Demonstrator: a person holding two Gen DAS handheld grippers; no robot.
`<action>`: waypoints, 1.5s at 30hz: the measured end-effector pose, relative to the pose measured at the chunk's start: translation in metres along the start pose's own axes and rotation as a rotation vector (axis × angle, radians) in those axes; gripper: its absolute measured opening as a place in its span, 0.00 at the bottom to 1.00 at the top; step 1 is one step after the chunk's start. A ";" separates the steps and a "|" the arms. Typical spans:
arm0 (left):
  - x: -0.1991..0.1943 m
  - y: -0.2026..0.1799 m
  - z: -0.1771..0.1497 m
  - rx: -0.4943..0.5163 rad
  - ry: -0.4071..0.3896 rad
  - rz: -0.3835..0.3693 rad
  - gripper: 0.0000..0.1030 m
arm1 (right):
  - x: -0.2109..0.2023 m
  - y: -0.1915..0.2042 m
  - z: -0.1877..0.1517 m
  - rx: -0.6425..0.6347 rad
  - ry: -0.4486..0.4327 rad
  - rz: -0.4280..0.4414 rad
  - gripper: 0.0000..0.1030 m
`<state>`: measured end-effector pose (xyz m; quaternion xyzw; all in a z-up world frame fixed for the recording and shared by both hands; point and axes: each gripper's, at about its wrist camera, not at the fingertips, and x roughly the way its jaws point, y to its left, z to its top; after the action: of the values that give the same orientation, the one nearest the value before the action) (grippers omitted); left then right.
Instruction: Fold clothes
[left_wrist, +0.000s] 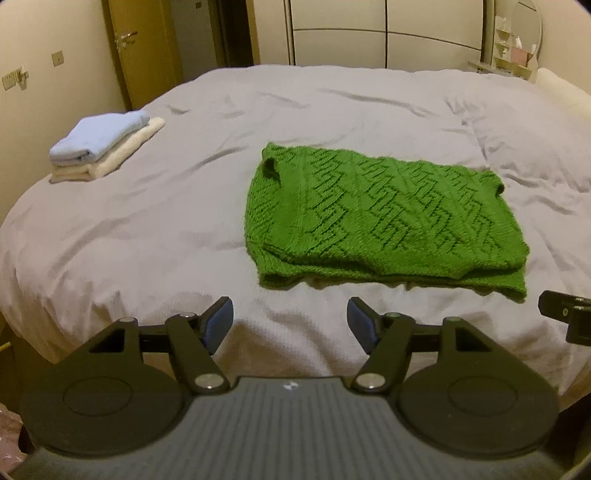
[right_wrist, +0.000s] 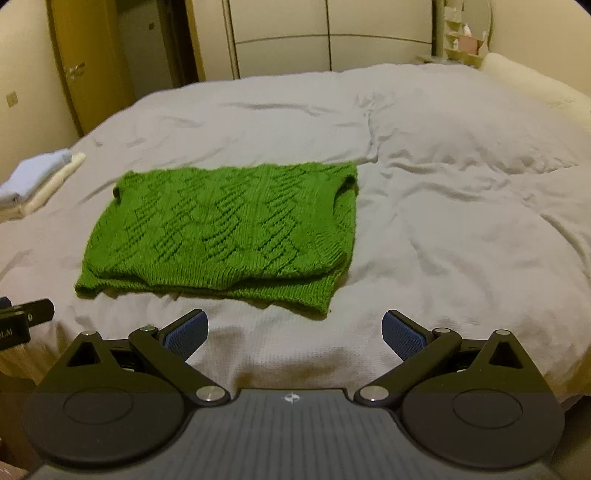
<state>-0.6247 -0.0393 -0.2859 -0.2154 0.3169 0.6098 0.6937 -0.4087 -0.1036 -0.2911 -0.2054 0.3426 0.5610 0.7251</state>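
Observation:
A green knitted sweater (left_wrist: 380, 218) lies folded into a flat rectangle on the bed; it also shows in the right wrist view (right_wrist: 225, 229). My left gripper (left_wrist: 291, 325) is open and empty, held above the bed's near edge, short of the sweater's near hem. My right gripper (right_wrist: 294, 334) is open and empty, just short of the sweater's near right corner. The right gripper's tip shows at the right edge of the left wrist view (left_wrist: 565, 317).
A stack of folded clothes, light blue on cream (left_wrist: 103, 146), sits at the bed's left side, also in the right wrist view (right_wrist: 37, 181). The grey bedspread (left_wrist: 332, 110) is wrinkled. A pillow (right_wrist: 524, 81), a door (left_wrist: 147, 48) and wardrobe panels stand behind.

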 end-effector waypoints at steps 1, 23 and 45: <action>0.002 0.001 0.000 0.000 0.004 -0.001 0.63 | 0.002 0.001 0.000 -0.003 0.005 -0.002 1.00; 0.058 0.007 0.006 -0.005 0.114 -0.005 0.67 | 0.057 0.004 0.017 -0.016 0.113 -0.012 1.00; 0.106 0.052 0.019 -0.205 0.172 -0.127 0.79 | 0.103 -0.062 0.025 0.273 0.081 0.191 1.00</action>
<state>-0.6662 0.0576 -0.3421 -0.3562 0.2969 0.5734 0.6754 -0.3292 -0.0354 -0.3542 -0.0941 0.4625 0.5670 0.6751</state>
